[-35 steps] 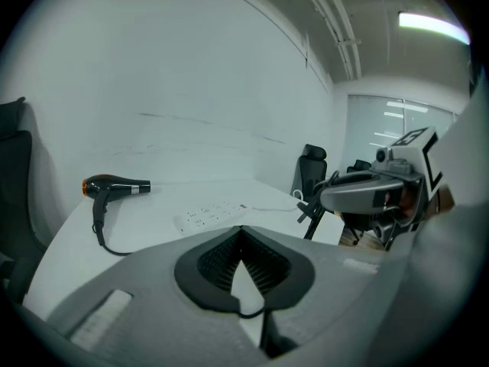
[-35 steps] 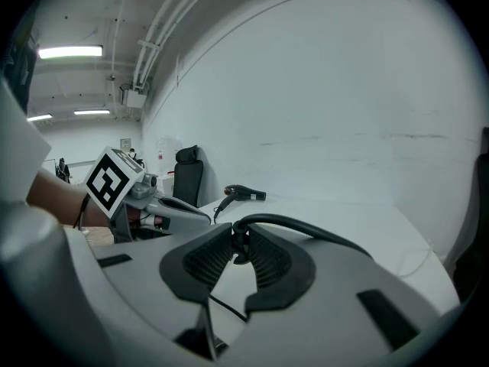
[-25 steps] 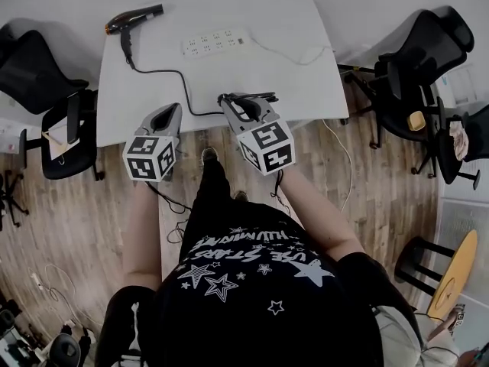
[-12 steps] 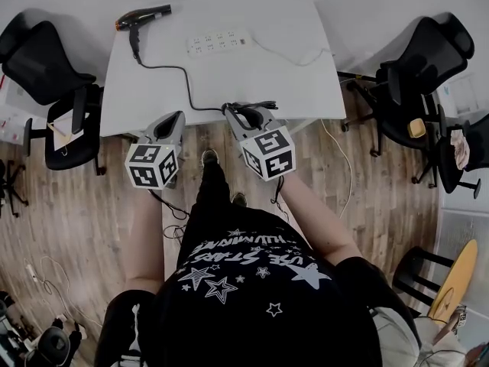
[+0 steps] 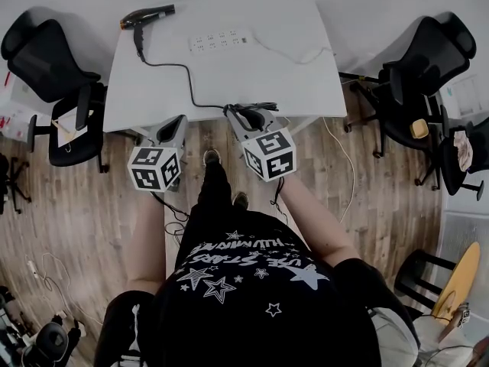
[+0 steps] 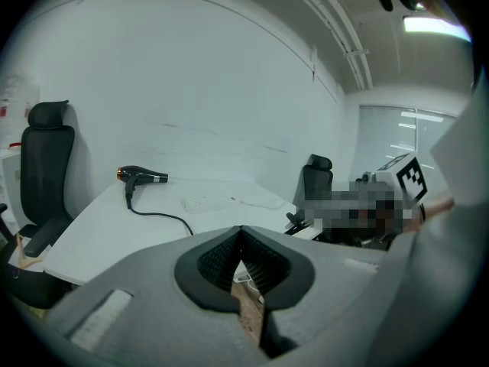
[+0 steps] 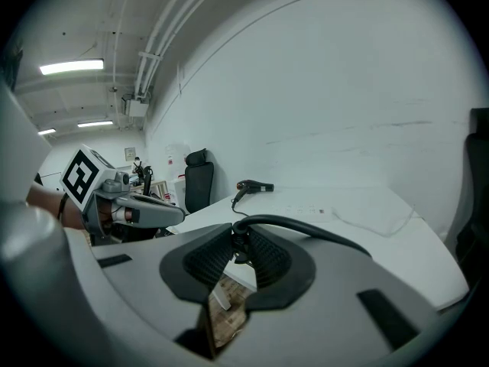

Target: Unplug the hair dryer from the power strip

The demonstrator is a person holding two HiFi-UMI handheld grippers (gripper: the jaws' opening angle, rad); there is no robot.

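1. Well left of the power strip [image 5: 220, 40], the hair dryer [image 5: 147, 15] lies at the far corner of the white worktop [image 5: 267, 67].
2. Its black cord [image 5: 179, 71] leaves the dryer and passes on the near side of the strip, ending well apart from it at the worktop's near edge. We judge the unplugging done.
3. Our right gripper [image 5: 248, 115] has its jaws partly apart and clamped on the black plug [image 7: 238, 245]. It holds the plug off the strip, probably so the lead stays clear.
4. Nearer us than the strip, our left gripper [image 5: 174, 125] has its jaws closed together on nothing. It seems idle, since one grip suffices.
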